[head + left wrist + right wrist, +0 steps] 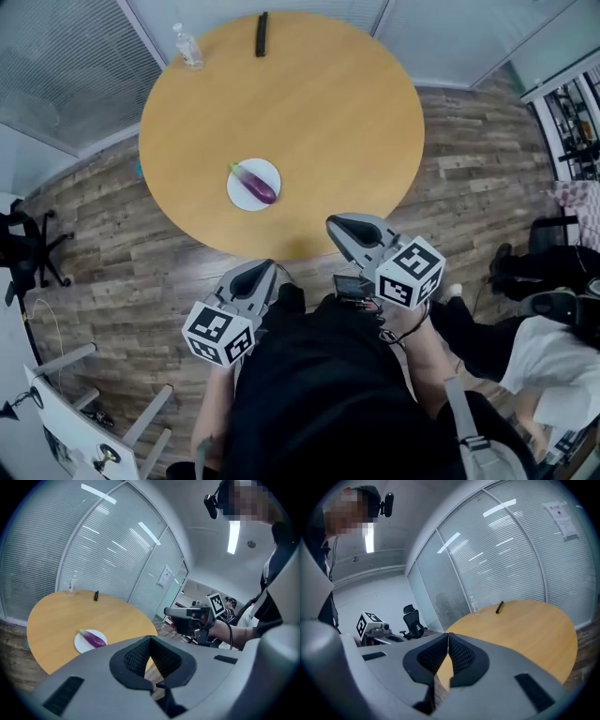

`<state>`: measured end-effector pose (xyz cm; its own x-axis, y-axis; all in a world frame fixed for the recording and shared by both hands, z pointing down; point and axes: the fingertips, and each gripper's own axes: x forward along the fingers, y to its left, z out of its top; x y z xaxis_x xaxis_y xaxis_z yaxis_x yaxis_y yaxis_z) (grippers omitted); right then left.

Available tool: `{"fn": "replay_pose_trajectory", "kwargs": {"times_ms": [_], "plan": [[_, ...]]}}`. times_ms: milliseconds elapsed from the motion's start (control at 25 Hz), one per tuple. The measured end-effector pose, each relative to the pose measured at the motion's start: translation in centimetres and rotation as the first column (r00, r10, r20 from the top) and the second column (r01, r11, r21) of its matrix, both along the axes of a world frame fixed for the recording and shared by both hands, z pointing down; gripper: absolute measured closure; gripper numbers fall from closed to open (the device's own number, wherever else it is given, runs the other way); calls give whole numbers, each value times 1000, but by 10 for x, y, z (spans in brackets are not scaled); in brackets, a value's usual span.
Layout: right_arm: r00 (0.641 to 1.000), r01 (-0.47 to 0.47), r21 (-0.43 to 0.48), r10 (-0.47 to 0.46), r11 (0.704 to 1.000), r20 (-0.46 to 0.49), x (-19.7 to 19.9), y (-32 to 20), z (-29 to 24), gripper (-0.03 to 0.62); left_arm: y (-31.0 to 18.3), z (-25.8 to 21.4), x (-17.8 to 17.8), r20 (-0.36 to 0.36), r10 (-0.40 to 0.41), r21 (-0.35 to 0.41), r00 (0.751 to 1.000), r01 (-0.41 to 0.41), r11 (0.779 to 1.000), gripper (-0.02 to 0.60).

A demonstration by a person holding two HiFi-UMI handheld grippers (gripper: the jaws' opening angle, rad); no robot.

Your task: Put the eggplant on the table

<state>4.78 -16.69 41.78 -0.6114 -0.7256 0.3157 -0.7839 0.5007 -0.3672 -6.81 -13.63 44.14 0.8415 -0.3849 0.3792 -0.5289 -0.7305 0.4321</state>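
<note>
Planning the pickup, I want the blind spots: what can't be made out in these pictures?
Right gripper view: eggplant and plate do not show; the right gripper's body covers the near table.
Head view: black object at the far rim, too small to name.
Bottle: contents too small to tell in any view.

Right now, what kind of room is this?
Probably an office meeting room: a round wooden table stands on wood flooring, curved glass walls with blinds enclose it, and a black office chair sits off to the side.
</note>
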Motion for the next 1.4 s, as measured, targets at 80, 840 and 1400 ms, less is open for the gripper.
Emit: {"fn": "replay_pose_trajectory", "kwargs": {"times_ms": [80, 840, 1400], "plan": [[1000, -1, 4, 1, 1000, -10, 15, 14, -3, 576, 9, -2, 16, 13, 17, 1, 1000, -17, 1000, 581], [996, -88, 1, 88, 996, 13, 176, 205, 3, 576, 189, -4, 183, 36, 135, -15, 990, -135, 991, 581], [989, -48, -2, 48, 999, 143, 175, 272, 5, 574, 253, -13, 182, 50, 76, 4, 996, -76, 997, 581]]}}
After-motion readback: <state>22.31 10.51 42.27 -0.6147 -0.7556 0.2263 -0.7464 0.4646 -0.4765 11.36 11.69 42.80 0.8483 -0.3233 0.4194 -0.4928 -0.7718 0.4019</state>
